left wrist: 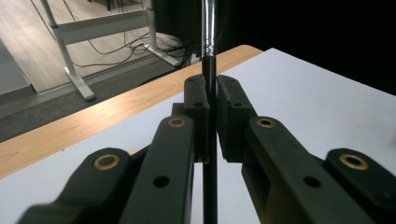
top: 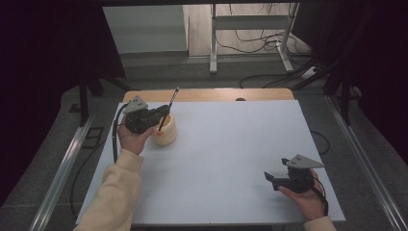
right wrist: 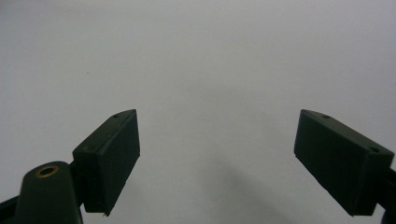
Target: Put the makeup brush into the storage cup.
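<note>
Currently we log: left gripper (top: pixel 161 117) fingers pinching slim black metal-ferruled brush (left wrist: pixel 209 84) above cream round pot (top: pixel 165 132), counter's (top: pixel 231 144) ten o'clock; right gripper (top: pixel 273 180) fingers spread, idle. Next, presumably: lift brush clear, upright.

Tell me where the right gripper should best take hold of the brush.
Probably on the upper handle of the brush, above the left gripper, coming in level from the right. The brush stands nearly upright over the cup, and the left jaws already clamp its black lower shaft, so that part is taken.
</note>
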The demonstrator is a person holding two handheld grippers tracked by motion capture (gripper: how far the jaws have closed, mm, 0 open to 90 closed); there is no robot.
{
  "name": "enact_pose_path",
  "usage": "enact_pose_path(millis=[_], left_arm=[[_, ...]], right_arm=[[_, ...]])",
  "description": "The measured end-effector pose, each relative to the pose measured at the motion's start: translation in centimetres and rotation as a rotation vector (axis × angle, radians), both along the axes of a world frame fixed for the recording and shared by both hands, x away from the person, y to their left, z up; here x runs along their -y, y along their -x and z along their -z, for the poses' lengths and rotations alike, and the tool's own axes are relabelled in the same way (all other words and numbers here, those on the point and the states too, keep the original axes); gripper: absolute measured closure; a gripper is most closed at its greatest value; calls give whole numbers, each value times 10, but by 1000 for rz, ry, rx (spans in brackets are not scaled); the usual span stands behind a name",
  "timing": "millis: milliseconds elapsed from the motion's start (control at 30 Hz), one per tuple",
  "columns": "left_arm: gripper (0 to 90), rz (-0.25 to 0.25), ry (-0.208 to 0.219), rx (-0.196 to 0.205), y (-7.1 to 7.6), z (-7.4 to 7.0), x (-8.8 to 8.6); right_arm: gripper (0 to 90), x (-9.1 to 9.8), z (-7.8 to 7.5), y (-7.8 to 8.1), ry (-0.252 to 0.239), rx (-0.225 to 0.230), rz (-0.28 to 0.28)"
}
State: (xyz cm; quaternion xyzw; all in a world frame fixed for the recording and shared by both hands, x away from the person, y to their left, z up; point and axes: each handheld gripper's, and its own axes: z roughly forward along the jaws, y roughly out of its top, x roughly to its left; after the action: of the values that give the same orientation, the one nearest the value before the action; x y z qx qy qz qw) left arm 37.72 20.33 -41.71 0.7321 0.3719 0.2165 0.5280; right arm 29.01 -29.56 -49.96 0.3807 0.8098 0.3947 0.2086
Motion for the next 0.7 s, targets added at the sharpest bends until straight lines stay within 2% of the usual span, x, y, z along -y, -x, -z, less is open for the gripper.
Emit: enact_pose_path(millis=[167, 267, 700], left_arm=[[837, -5, 6, -5, -7, -2, 0], [837, -15, -19, -6, -12, -1, 1], [837, -63, 12, -18, -31, 3, -1]], right_arm=[[147, 0, 0, 0, -2, 0, 2], [147, 1, 0, 0, -3, 2, 2], [147, 1, 0, 0, -5, 0, 5]])
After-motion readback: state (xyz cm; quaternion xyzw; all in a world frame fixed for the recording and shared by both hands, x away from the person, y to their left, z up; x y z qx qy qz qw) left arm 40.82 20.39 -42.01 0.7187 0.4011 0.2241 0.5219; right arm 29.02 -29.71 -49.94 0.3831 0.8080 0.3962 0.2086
